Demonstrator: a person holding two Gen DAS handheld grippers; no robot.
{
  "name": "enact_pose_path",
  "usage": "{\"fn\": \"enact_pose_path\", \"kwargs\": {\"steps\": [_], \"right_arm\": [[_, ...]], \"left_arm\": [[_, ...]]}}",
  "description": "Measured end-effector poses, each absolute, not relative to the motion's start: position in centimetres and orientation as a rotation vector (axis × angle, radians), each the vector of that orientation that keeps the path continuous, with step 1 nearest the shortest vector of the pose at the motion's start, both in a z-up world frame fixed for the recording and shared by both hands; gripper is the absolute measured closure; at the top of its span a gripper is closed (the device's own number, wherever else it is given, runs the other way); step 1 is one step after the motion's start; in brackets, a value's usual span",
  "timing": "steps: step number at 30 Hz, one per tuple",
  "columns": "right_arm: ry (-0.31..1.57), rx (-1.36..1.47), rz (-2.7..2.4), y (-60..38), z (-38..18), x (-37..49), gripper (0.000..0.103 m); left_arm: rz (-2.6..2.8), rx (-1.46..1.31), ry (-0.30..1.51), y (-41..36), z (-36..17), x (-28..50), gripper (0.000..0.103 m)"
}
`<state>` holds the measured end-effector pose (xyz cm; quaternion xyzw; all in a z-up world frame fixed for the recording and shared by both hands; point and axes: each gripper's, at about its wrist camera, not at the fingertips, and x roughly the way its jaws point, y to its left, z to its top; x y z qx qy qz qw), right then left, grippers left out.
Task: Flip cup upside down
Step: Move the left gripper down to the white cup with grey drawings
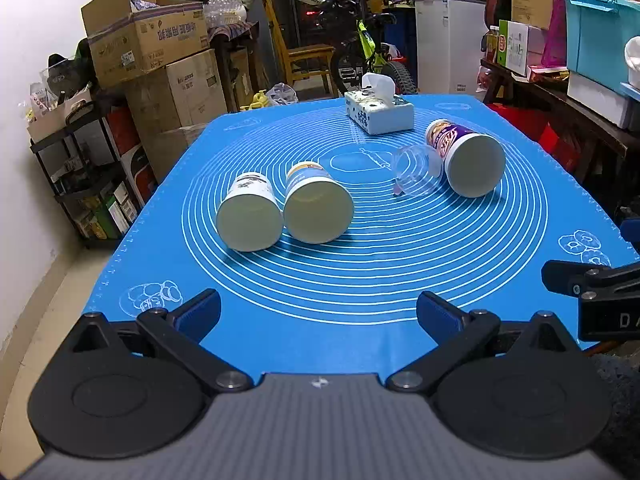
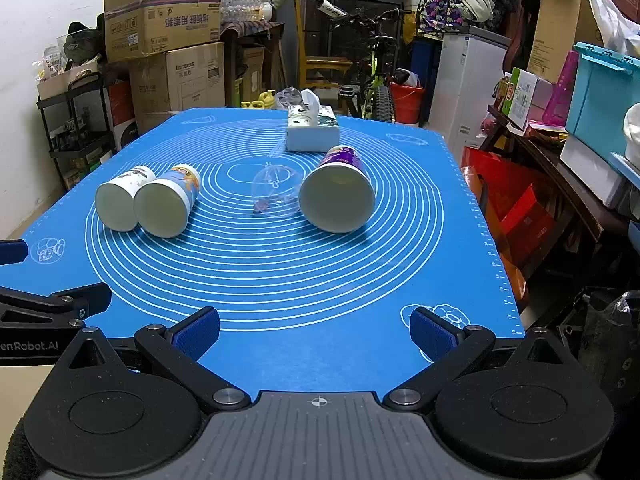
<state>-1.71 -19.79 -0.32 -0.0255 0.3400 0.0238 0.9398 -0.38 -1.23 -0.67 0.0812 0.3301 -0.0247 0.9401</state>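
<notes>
Several cups lie on their sides on the blue mat [image 1: 360, 280], mouths toward me. At the left are a white-printed paper cup [image 1: 248, 214] [image 2: 118, 202] and a blue-printed paper cup [image 1: 316, 206] [image 2: 166, 202], touching. At the right is a purple-printed paper cup [image 1: 468, 158] [image 2: 338, 196] with a clear plastic cup [image 1: 416, 174] [image 2: 276, 192] beside it. My left gripper [image 1: 318, 314] is open and empty near the mat's front edge. My right gripper [image 2: 316, 334] is open and empty at the front right; part of it shows in the left wrist view [image 1: 592, 284].
A tissue box [image 1: 378, 114] [image 2: 312, 128] stands at the back of the mat. Cardboard boxes [image 1: 160, 52] and a black shelf [image 1: 80, 168] are to the left. A cluttered table [image 2: 560, 152] stands right. A bicycle [image 1: 372, 48] and a chair stand behind.
</notes>
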Motion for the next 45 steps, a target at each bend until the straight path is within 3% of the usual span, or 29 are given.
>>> {"fn": "enact_pose_path", "kwargs": {"steps": [24, 35, 45], "right_arm": [[0.641, -0.038, 0.045, -19.9, 0.6, 0.6, 0.002], [0.613, -0.001, 0.035, -20.4, 0.6, 4.8, 0.002], [0.647, 0.034, 0.006, -21.3, -1.2, 6.6, 0.002]], "left_arm": [[-0.038, 0.175, 0.593, -1.0, 0.2, 1.5, 0.0], [0.03, 0.13, 0.554, 1.5, 0.4, 8.1, 0.0], [0.07, 0.031, 0.668, 5.5, -1.3, 14.2, 0.0]]}}
